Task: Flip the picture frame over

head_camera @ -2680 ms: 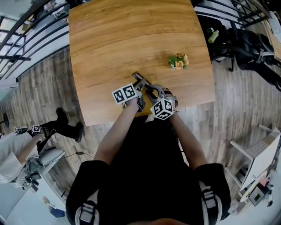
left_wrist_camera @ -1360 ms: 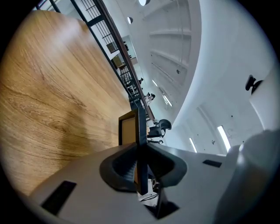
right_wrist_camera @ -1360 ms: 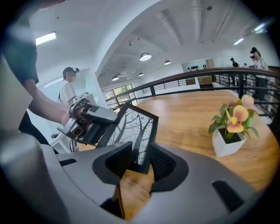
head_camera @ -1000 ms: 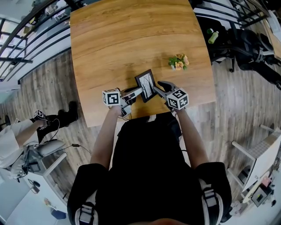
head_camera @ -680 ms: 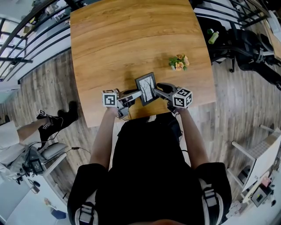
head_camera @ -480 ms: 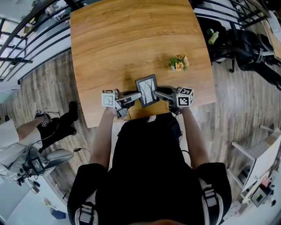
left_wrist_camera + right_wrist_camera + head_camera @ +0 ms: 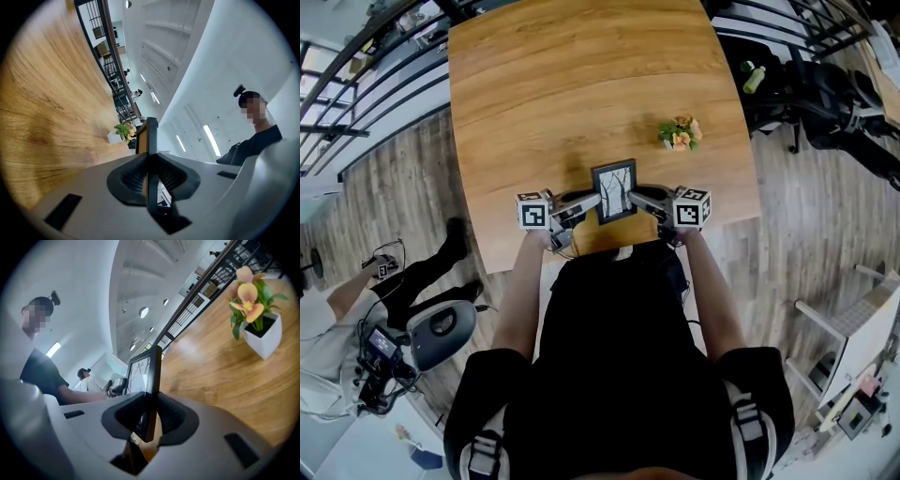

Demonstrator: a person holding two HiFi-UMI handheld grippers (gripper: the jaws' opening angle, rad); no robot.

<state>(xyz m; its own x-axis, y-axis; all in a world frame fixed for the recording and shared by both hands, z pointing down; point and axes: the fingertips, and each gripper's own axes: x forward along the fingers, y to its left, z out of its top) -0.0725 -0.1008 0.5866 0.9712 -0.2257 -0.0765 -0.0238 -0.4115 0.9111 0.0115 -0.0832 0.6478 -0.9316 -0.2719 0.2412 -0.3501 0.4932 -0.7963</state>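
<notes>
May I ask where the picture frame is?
In the head view, the picture frame is held over the table's near edge between the left gripper and the right gripper, whose jaws have just been closing on it.

Black picture frame shows dark branches on white; table is honey-brown wood-grain.

Wide bare table beyond the upright picture frame, small potted flower toward the right edge, well apart
</notes>
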